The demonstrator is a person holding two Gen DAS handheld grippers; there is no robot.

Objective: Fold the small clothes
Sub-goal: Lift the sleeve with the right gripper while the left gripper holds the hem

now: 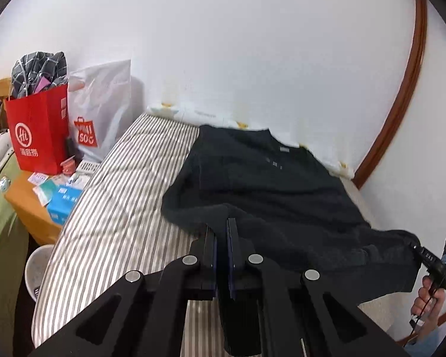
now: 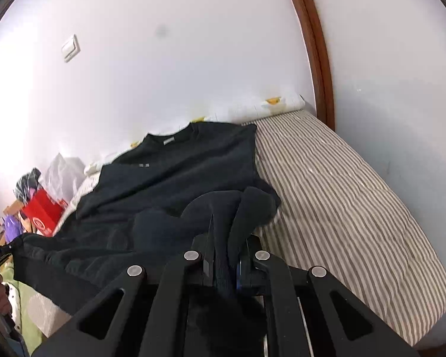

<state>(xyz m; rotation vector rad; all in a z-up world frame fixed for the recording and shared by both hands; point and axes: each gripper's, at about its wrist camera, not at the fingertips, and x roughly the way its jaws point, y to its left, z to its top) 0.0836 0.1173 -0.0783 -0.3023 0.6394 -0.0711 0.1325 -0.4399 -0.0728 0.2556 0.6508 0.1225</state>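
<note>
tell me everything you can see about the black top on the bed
The black top is a dark, soft knit-looking garment with a round neckline and a small grey label inside the collar. It lies mostly flat on the striped bed cover, collar toward the white wall. Its near hem is lifted: the left gripper pinches one hem corner, and the right gripper is shut on the other, where the fabric bunches.

Right claw (image 2: 226, 238) fingertips buried in bunched black shirt (image 2: 175, 172).
</note>
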